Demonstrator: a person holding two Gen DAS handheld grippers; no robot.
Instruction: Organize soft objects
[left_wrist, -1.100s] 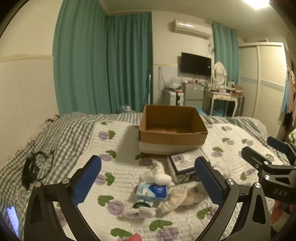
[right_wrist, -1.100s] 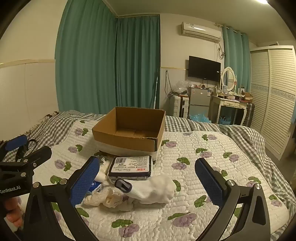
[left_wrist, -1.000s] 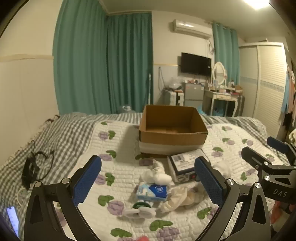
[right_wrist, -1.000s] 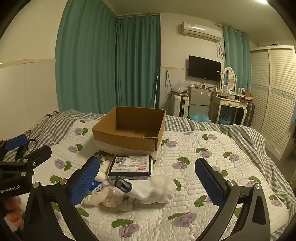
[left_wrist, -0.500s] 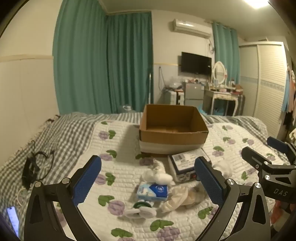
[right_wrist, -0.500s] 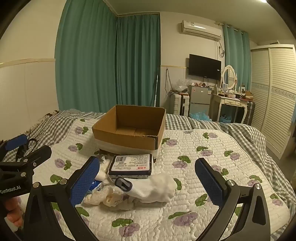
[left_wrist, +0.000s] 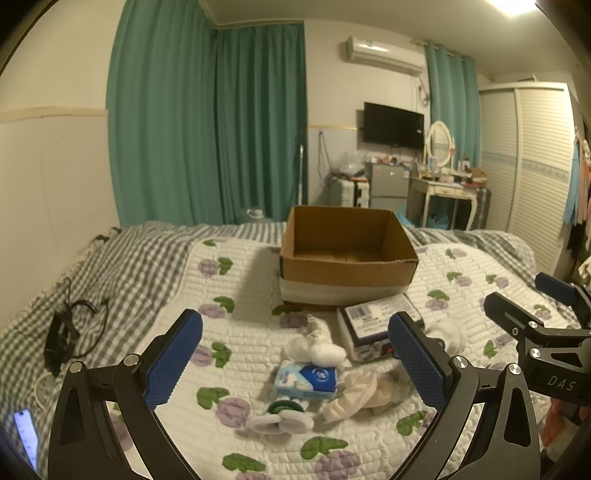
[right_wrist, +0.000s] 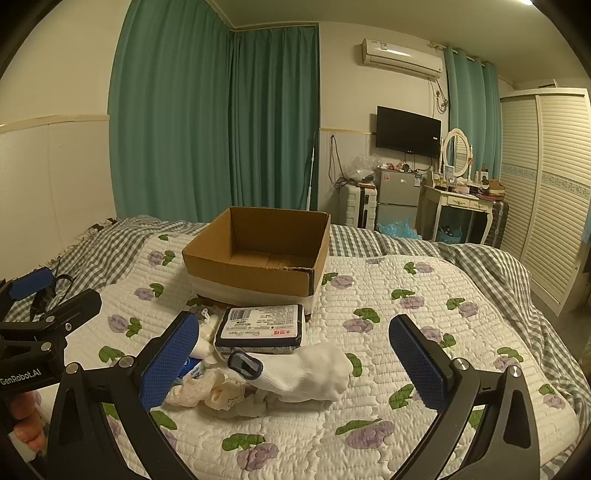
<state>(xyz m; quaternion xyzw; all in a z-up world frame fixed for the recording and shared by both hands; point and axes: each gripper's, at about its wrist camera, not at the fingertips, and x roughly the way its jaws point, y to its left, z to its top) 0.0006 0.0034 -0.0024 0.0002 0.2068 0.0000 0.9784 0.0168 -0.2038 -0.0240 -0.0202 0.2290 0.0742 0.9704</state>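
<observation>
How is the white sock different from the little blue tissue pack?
The white sock is plain white with a dark cuff; the tissue pack is blue and white with printing. The sock is a floppy, rounded shape stretched out long; the tissue pack is a neat small block. The sock looks bigger than the pack. Both lie loose on the flowered quilt, in front of the cardboard box.

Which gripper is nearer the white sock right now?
Right. The white sock lies just ahead between the open right gripper fingers; the left gripper faces the tissue pack, sock off to its right.
</observation>
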